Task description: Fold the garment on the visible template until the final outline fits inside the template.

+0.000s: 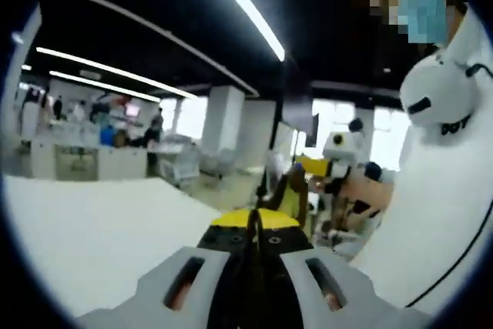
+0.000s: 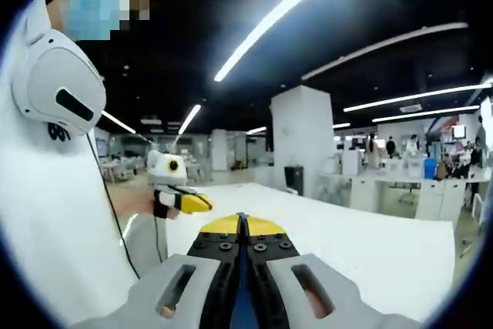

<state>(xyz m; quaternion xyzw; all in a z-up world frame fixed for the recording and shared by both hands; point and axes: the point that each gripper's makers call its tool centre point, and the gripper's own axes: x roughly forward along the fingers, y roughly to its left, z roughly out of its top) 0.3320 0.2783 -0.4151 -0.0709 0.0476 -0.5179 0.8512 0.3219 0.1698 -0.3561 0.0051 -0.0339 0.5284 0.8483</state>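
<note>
Our left gripper (image 1: 255, 225), grey-bodied with yellow-tipped black jaws, is closed with the jaws pressed together on nothing, raised above the broad white bench (image 1: 92, 229); our right gripper (image 2: 242, 229) is closed the same way, and the left one appears again in its view, off to the left. Neither view takes in the garment or template (both look out level across the room), so we judge we are between folds or at rest. Next we'd tip both grippers down to find the cloth.
</note>
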